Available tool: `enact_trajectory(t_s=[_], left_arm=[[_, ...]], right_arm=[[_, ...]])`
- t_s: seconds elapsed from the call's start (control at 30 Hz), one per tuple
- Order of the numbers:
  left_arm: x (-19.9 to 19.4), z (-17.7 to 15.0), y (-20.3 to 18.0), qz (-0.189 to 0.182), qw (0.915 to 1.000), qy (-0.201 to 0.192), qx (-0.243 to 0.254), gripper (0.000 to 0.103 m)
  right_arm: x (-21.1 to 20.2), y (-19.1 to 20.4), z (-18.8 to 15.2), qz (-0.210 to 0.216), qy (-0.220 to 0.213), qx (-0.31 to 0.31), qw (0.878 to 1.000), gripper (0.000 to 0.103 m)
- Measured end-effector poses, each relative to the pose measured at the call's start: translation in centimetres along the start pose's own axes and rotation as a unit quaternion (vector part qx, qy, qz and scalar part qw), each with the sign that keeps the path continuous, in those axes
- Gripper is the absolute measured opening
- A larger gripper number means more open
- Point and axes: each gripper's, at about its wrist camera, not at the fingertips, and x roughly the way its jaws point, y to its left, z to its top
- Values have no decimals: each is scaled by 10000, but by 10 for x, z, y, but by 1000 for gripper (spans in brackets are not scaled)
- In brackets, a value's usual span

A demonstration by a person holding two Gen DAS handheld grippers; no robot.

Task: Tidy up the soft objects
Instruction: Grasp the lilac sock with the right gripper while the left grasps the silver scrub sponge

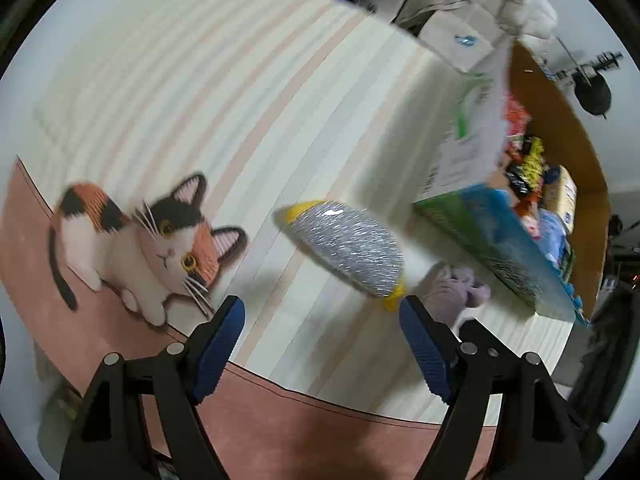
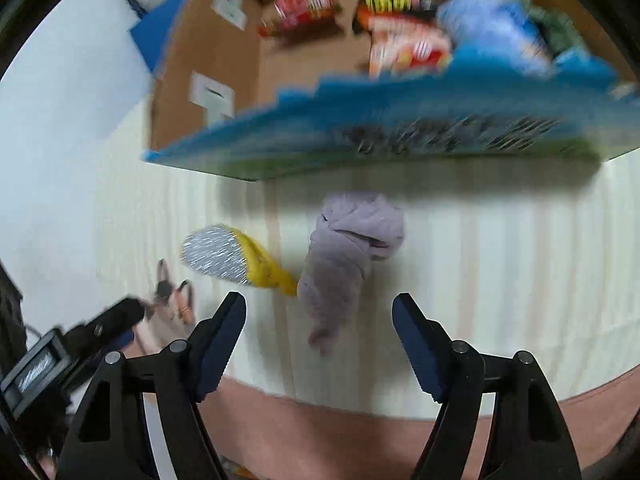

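Presently both tongs gape wide and hold nothing: the left tongs hang over the silver-and-yellow scrubber, the right tongs over the crumpled lilac cloth, both lying on the striped mat beside the cardboard box. Reaching seems the step in hand; next, each should lower and straddle its item before closing.

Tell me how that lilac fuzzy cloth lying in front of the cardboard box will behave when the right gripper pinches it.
The lilac cloth lies crumpled with soft folds, so it will probably droop from whichever point is pinched. Its fuzzy surface should grip rather than slip. It looks light, and the open right gripper may drag it across the striped mat if it closes too shallow.
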Motion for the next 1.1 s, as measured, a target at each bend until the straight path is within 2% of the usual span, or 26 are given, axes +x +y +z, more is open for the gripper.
enact_trajectory(t_s=[0.07,0.1,0.13,0.2,0.3,0.37,0.47,0.53,0.63,0.7,0.77,0.8,0.83,0.9,0.97,1.1], left_arm=[[13,4,5,-127,9996,147,-181,78],[20,8,4,-206,9991,251,-266,78],[27,11,5,-270,9985,357,-320,78],[40,18,0,-321,9976,448,-413,78],[61,29,-14,-232,9974,546,-407,78],[73,33,-24,-23,9981,551,-282,78],[86,36,-39,516,9977,441,49,78],[92,33,-41,948,9941,435,296,78],[93,17,-28,1374,9876,455,604,78],[87,4,-12,1530,9845,474,711,78],[75,-5,1,1446,9859,439,716,78],[68,-8,7,1316,9882,416,658,78],[63,-9,11,1165,9907,392,589,79],[53,-7,17,917,9941,326,473,80],[51,1,13,790,9954,245,478,80],[60,18,-9,924,9914,112,924,80]], right_arm=[[20,3,2,-190,0,56,9998,74],[29,4,3,-265,40,73,9996,57],[37,5,2,-360,130,57,9993,45],[42,5,-1,-369,163,21,9992,44],[38,4,-10,-615,185,-250,9976,43],[35,-3,-16,-717,271,-354,9964,43],[31,-14,-26,-846,366,-480,9946,43],[28,-18,-31,-957,418,-614,9926,43],[23,-20,-44,-1116,486,-916,9883,43],[21,-19,-43,-1134,505,-1040,9868,45],[14,-23,-40,-1115,487,-1065,9868,52],[11,-24,-39,-1075,443,-1022,9879,66],[9,-25,-33,-1017,420,-960,9893,73],[2,-30,-25,-754,373,-780,9934,73],[1,-33,-20,-715,364,-648,9947,73],[3,-40,-10,-794,453,-576,9941,73]])
